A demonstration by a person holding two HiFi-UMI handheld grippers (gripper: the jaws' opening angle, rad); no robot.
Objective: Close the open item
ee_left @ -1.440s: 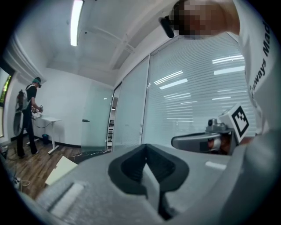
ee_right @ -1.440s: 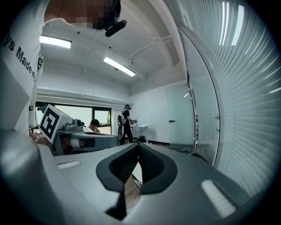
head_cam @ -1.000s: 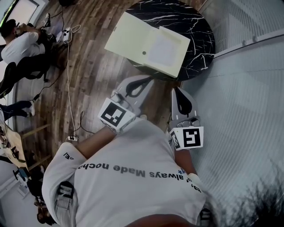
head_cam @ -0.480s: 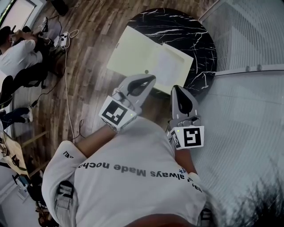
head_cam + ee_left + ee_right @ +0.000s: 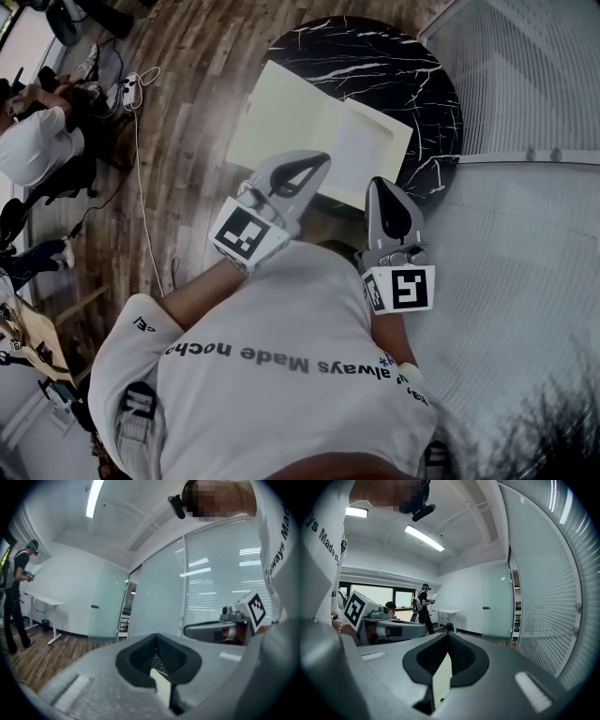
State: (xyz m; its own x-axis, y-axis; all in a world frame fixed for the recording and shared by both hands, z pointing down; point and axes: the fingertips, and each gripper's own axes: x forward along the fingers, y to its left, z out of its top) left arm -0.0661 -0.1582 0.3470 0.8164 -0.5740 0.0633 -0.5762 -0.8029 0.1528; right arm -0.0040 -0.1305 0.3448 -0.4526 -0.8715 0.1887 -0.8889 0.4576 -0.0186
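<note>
An open pale cream box point(image 5: 286, 112) lies on the round black marble table point(image 5: 375, 56). Its flat lid point(image 5: 281, 117) is spread to the left and its shallow tray point(image 5: 367, 155) sits to the right. My left gripper point(image 5: 317, 161) is shut and empty, its tip over the box's near edge. My right gripper point(image 5: 380, 185) is also shut and empty, just short of the tray's near right corner. In the left gripper view the jaws point(image 5: 157, 639) meet, and a strip of the box point(image 5: 161, 686) shows through their window. The right gripper point(image 5: 448, 635) looks the same from its own view.
A glass wall with blinds point(image 5: 525, 234) runs along the right. Cables and a power strip point(image 5: 131, 89) lie on the wood floor at left, near seated people point(image 5: 37, 141). Farther off, a person point(image 5: 424, 604) stands by a white desk point(image 5: 447, 612).
Both grippers have moved forward together toward the table. The box now lies closer to their tips. Both stay shut.
</note>
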